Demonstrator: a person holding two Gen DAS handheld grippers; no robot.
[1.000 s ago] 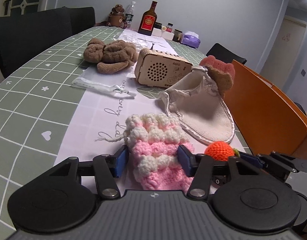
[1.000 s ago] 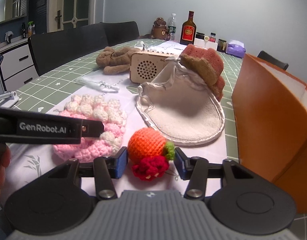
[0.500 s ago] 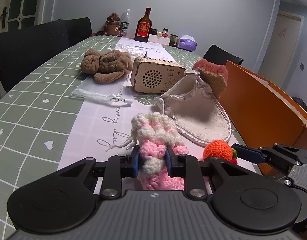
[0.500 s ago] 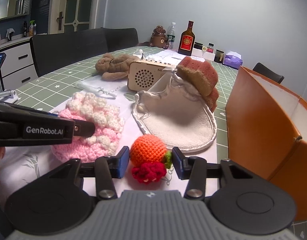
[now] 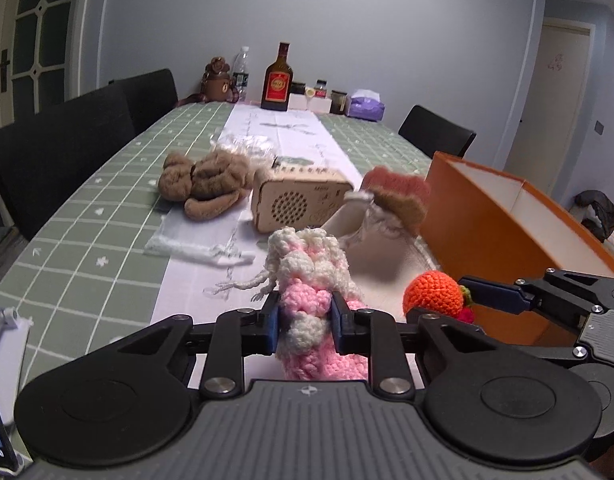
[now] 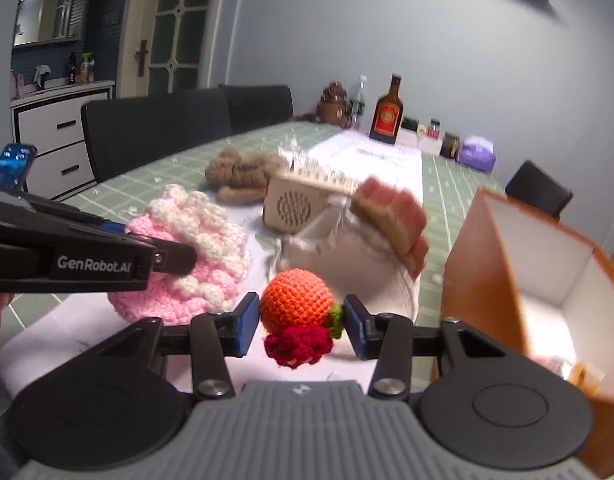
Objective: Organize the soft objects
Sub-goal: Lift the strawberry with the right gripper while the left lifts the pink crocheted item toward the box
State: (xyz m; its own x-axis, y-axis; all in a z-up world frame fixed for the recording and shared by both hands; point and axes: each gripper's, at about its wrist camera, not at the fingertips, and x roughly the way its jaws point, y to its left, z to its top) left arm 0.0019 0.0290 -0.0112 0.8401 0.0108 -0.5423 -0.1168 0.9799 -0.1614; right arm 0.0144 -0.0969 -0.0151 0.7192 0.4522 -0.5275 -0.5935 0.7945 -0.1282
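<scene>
Far left, table (image 5: 87, 240): green grid cloth, white runner down the middle. Phone (image 6: 13, 164) at left edge, upright.

Left gripper (image 5: 303, 320): narrow, blue pads clamped on pink-and-white pouch (image 5: 311, 292), yarn bulging above and below the pads. Pouch raised off the runner, drawstring (image 5: 243, 284) trailing left. Same pouch in right-wrist view (image 6: 195, 256), pinched by left gripper (image 6: 169, 258) entering from the left.

Behind, on the cloth: brown plush (image 5: 203, 184), lying flat, just left of wooden radio (image 5: 299, 204). Clear plastic bag (image 5: 195, 246) flat on the runner, in front of plush.

Centre: cream slipper (image 5: 387, 256) just right of radio, pink-and-tan sponge (image 5: 399, 192) resting on its upper edge.

Right gripper (image 6: 297, 320): medium gap, pads touching both sides of orange crochet ball (image 6: 297, 300); red crochet piece (image 6: 299, 344) hanging below, green tuft at right pad. Ball clear of the runner. Seen from left-wrist view: ball (image 5: 433, 294) between the fingers of right gripper (image 5: 439, 304), just beside the pouch.

Right: orange box (image 6: 519, 272), open top, white inside, near the ball, right of slipper.

Far end of table: bear figure (image 5: 217, 82), water bottle (image 5: 241, 68), liquor bottle (image 5: 277, 80), small jars, purple tissue pack (image 5: 365, 106). Black chairs (image 5: 59, 148) along left side.
</scene>
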